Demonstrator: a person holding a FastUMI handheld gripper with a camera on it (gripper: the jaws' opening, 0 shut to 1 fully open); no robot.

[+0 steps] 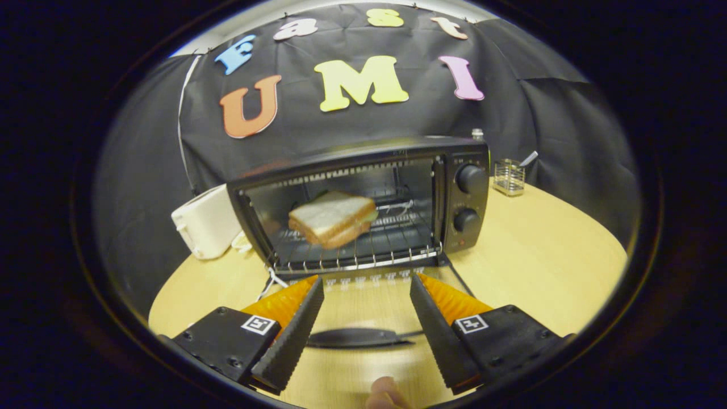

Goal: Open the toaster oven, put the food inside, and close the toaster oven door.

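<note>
A black toaster oven [466, 196] stands on the round wooden table [539, 261] with its glass door [363, 309] folded down flat toward me. A sandwich of white bread [332, 218] lies on the wire rack [397, 238] inside the oven. My gripper [366, 287] is open, its fingers wide apart just in front of the oven mouth and above the lowered door. Nothing is between the fingers. The door's dark handle [355, 338] shows below and between them.
A white pop-up toaster [207, 221] sits to the left of the oven. A small wire holder [508, 177] with a utensil stands behind the oven on the right. A fingertip [386, 392] shows below the fingers. Bare tabletop lies right of the oven.
</note>
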